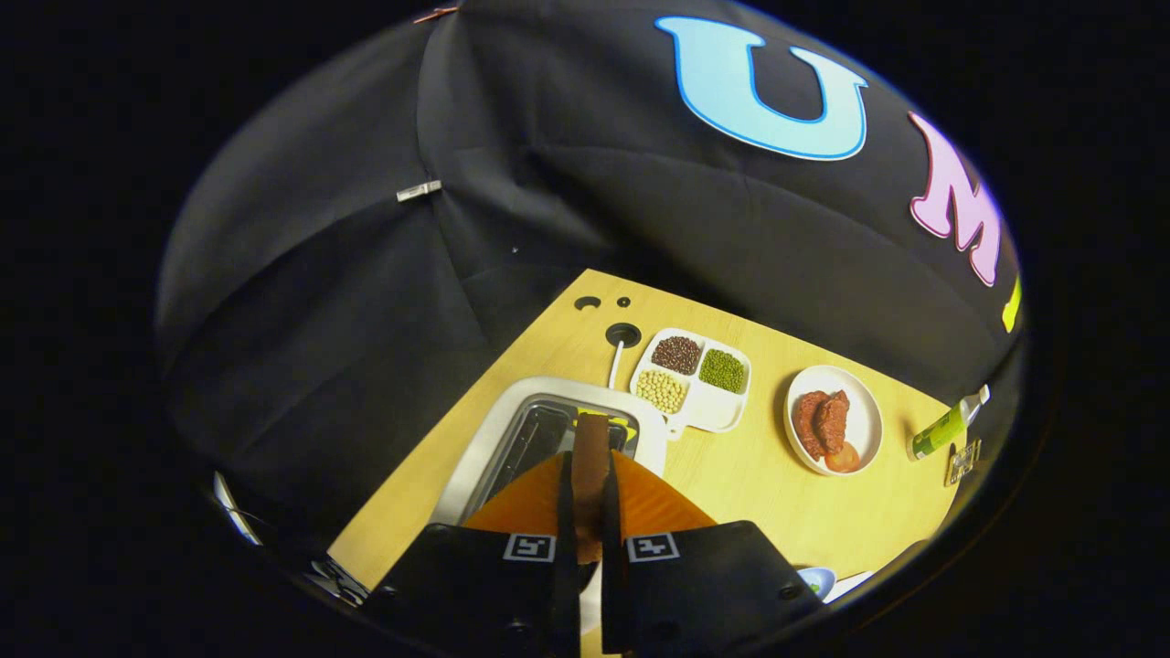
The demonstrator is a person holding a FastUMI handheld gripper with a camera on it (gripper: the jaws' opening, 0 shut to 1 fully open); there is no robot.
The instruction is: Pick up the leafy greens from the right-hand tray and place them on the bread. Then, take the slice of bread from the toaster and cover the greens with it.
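Bread (590, 457), a brown-crusted slice seen edge-on, stands pinched between the 2 orange fingers of the claw (590, 498), which is closed down tight on it, just above the toaster (512, 439) slot. By that, the task looks to be in its 2nd half: the slice is lifted, and covering the greens remains. Beyond lie a 3-part bean tray (722, 416) and a plate of meat (864, 411) on the tabletop (731, 493).

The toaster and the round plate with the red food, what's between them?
In the gripper view, a white divided tray of beans sits between the toaster and the plate.
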